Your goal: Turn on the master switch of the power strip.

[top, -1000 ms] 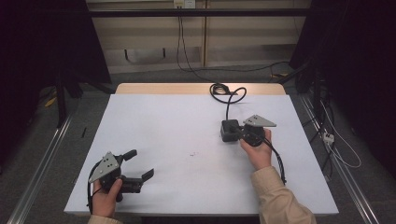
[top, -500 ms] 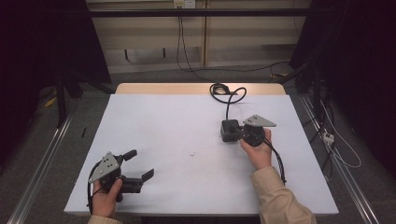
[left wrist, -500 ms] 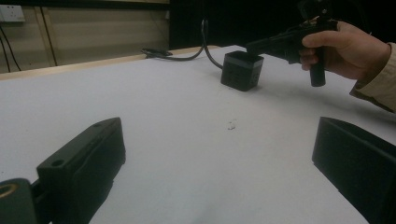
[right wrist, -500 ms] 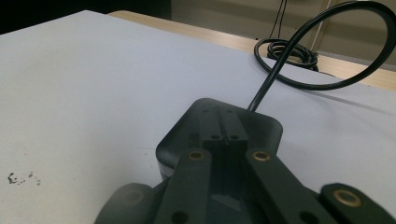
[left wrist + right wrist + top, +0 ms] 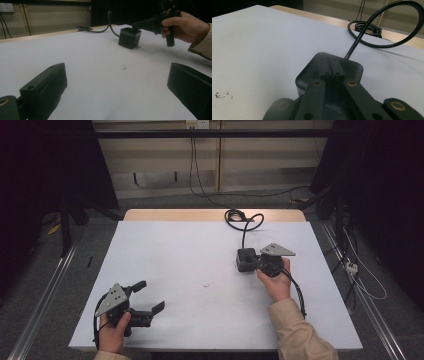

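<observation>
Your right claw [image 5: 254,261] clenched, jaws pressed together above black box [image 5: 245,259], right of bench [image 5: 165,245] centre; whether they touch it, can't tell. Box's cable [image 5: 243,220] coils at far edge. Your left claw [image 5: 150,296] released, jaws wide, near-left corner.

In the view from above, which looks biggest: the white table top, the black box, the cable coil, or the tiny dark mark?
1. White table top.
2. Black box and cable coil: too alike to rank.
3. Dark mark, smallest.
</observation>
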A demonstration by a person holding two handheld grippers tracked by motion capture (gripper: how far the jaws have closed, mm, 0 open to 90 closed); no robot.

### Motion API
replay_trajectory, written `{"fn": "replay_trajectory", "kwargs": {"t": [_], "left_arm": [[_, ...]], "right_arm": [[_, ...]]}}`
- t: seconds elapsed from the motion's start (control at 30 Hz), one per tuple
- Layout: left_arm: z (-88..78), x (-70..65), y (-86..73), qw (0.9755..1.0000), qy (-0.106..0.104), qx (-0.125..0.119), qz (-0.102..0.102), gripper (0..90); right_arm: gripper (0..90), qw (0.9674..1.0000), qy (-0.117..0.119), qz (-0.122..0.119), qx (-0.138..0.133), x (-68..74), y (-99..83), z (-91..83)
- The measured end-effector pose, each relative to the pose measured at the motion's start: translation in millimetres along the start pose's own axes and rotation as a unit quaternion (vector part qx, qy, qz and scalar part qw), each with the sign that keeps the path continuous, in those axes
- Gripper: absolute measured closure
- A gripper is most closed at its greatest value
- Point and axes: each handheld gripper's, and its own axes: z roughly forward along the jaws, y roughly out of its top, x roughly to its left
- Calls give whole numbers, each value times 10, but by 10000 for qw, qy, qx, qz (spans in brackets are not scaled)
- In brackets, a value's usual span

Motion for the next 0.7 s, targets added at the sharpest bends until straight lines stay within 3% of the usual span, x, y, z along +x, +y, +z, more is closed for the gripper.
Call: {"fn": "replay_trajectory", "kwargs": {"t": [0.7], "left_arm": [[-3, -1, 0, 10000, -8, 3, 10, 24]], "right_arm": [[900, 10000, 7, -32, 6, 4, -7, 4]]}}
